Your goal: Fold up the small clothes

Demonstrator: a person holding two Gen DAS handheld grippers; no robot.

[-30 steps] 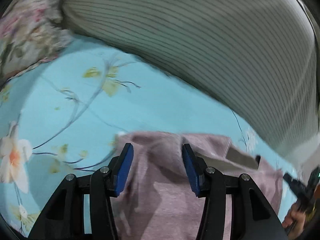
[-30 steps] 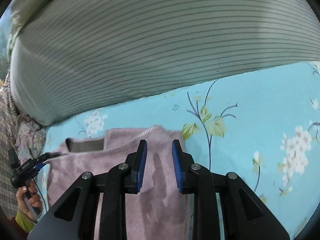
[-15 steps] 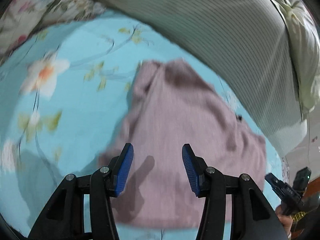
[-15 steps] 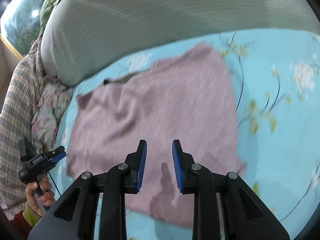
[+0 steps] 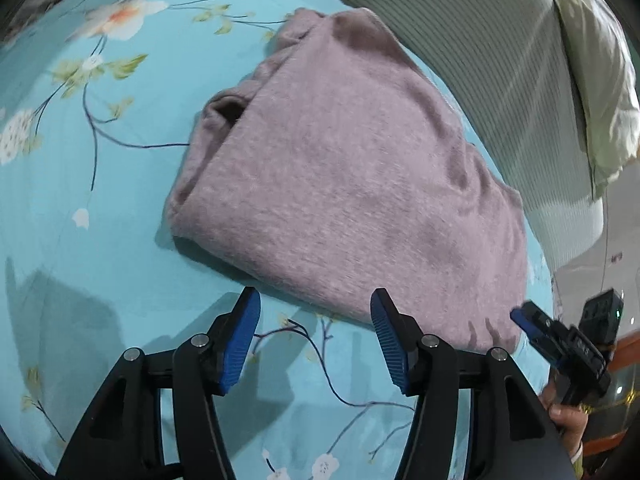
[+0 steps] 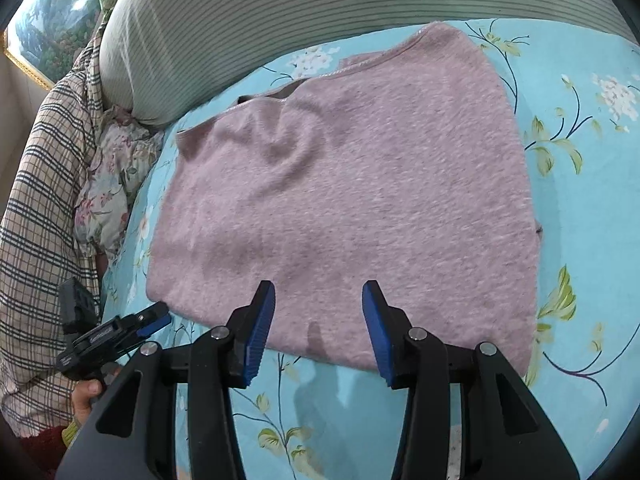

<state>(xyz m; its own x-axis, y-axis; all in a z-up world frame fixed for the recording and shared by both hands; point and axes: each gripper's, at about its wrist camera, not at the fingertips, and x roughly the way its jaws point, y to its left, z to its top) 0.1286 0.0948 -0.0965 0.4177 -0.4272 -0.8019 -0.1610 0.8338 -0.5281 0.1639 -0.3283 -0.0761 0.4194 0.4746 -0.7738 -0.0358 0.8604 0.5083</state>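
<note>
Both grippers, left [image 5: 314, 336] & right [image 6: 318, 328], spread wide, holding nothing, just short of pink sweater [image 6: 352, 200] near hem (long axis running crosswise, right closer).

You are looking at a fuzzy mauve-pink garment [image 6: 352, 200], plain and unpatterned, with a paler ribbed trim along its far edge. The bed sheet [image 5: 100, 240] under it is showing turquoise, printed with white and peach blossoms, yellow-green leaves and thin dark-blue stems. Behind it, the bolster [image 6: 320, 8] is showing grey-green with fine dark stripes. You are holding the left gripper [image 5: 316, 332] and the right gripper [image 6: 318, 324], both black with blue pads. At the left of the right wrist view, a beige cloth [image 6: 36, 208] is showing dark checks.
</note>
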